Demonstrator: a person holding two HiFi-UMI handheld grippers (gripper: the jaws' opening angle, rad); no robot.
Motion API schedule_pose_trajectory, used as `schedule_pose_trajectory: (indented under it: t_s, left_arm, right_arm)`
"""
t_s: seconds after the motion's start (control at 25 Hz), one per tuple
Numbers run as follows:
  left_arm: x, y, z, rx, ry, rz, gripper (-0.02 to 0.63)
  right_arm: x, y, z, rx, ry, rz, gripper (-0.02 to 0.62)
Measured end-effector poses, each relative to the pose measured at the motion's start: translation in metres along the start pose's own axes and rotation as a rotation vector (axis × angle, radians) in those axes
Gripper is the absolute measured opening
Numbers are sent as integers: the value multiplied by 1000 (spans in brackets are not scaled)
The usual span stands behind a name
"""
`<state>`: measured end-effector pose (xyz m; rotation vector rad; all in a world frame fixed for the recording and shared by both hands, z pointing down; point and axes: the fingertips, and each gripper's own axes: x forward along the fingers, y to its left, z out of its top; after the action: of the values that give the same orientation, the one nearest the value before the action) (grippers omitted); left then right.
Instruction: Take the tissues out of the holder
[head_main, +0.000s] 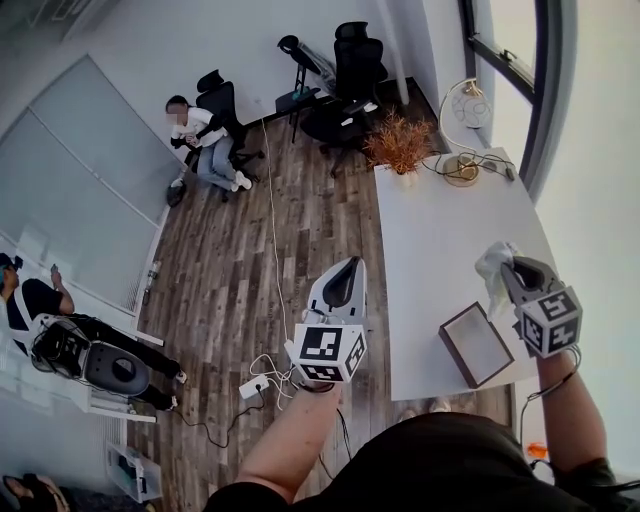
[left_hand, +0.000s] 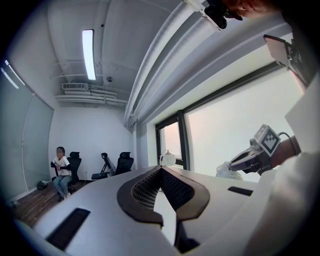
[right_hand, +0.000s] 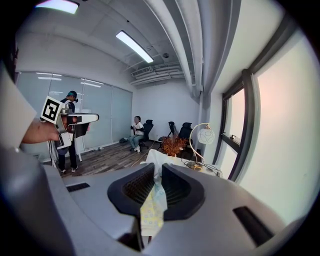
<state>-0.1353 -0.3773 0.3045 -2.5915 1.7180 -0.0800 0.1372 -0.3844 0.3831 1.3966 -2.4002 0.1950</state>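
My right gripper (head_main: 512, 268) is shut on a crumpled white tissue (head_main: 494, 262), held in the air above the white table (head_main: 450, 240). In the right gripper view the tissue (right_hand: 151, 204) hangs pinched between the dark pads (right_hand: 134, 189). The tissue holder (head_main: 476, 345), a brown-edged box with a grey top, sits near the table's front edge, below and left of that gripper. My left gripper (head_main: 345, 268) hovers over the wooden floor left of the table, its jaws together with nothing in them (left_hand: 160, 168). From the left gripper view, the right gripper (left_hand: 235, 164) and tissue (left_hand: 226, 170) show at the right.
A globe lamp (head_main: 463, 110) with cables and a dried orange plant (head_main: 400, 145) stand at the table's far end. Office chairs (head_main: 350, 70) and a seated person (head_main: 205, 135) are beyond. A power strip (head_main: 252, 388) and cords lie on the floor. Windows run along the right.
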Motion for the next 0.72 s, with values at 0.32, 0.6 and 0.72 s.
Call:
schedule_pose_trajectory:
  t_s: [0.32, 0.6, 0.72]
  left_arm:
    - [1, 9, 25, 23, -35, 15, 5]
    - [9, 24, 35, 12, -55, 57, 5]
    - [10, 28, 37, 20, -55, 59, 5]
  right_arm:
    - [-5, -10, 41, -25, -62, -5, 52]
    - [-2, -30, 82, -32, -132, -19, 52]
    - [-2, -31, 90, -19, -147, -18, 52]
